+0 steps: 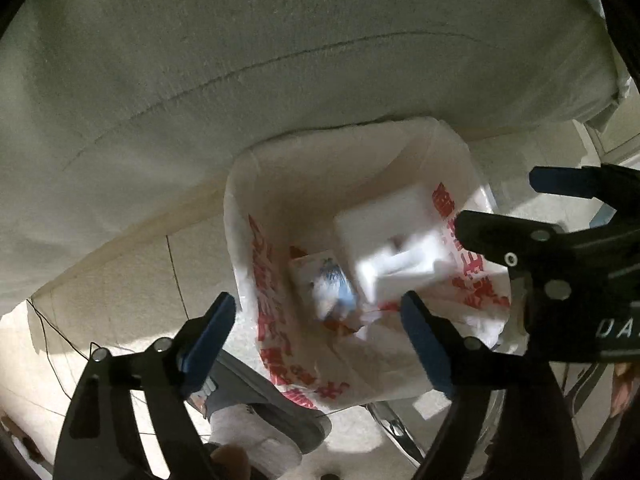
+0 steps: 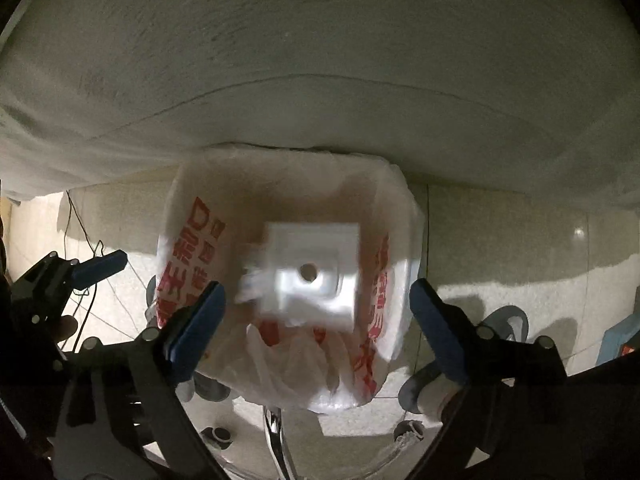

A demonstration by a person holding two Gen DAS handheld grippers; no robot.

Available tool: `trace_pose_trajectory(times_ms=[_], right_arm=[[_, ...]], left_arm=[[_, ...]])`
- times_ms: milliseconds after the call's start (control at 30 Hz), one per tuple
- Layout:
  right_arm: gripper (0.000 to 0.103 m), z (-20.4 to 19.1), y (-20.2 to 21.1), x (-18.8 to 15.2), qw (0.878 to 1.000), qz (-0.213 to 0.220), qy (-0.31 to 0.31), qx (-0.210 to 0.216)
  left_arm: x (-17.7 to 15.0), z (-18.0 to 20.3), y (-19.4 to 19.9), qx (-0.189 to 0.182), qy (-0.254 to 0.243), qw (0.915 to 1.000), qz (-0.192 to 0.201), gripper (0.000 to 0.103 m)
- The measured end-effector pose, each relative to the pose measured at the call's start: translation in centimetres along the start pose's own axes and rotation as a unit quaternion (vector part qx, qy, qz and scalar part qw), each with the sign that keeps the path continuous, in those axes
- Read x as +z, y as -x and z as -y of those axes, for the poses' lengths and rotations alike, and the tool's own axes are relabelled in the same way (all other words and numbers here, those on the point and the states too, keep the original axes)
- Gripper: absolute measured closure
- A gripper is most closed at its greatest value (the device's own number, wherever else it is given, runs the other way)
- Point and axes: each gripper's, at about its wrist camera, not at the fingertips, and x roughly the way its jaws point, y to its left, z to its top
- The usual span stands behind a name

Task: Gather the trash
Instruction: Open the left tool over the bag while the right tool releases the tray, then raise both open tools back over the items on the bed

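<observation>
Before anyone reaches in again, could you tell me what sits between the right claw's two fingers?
In the right wrist view, a blurred white foam block shows between the open right claw's fingers, untouched, inside the white bag.

We see a thin, crinkled plastic bag, white and faintly glossy, with red print on its walls. Inside it lies a white foam block, matt and smooth-faced, with a moulded hollow, blurred in both views. Beside it we make out a small printed paper packet. Behind, a pale cloth cover looks matt and slightly coarse. The floor tiles are polished and shiny. The gripper pads look like matt blue rubber on black plastic arms
</observation>
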Motion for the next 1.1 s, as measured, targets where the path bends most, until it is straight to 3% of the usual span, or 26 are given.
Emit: trace_pose_trajectory(times_ms=[300,400,733,1100], right_arm=[[0.011,0.2,2.1,-0.4,1.000,0.014,-0.010,0.016],[0.011,0.2,3.7,-0.5,0.999,0.025,-0.015,0.018],[0.011,-0.6,9.0,-2.0,0.996,0.067,-0.018,0.050],[0.011,-0.5,16.7,-1.7,0.990,0.129,-0.013,0.050]], left_arm=[[-0.4,-0.4,1.2,0.019,-0.008,0.9997,0.013,0.017],[-0.3,-0.3,2.6,0.042,-0.017,0.9987,0.023,0.017],[-0.1,-0.2,8.6,0.064,-0.018,0.9942,0.084,0.017],[0.1,-1.5,15.3,0.053,0.033,0.9854,0.159,0.011]])
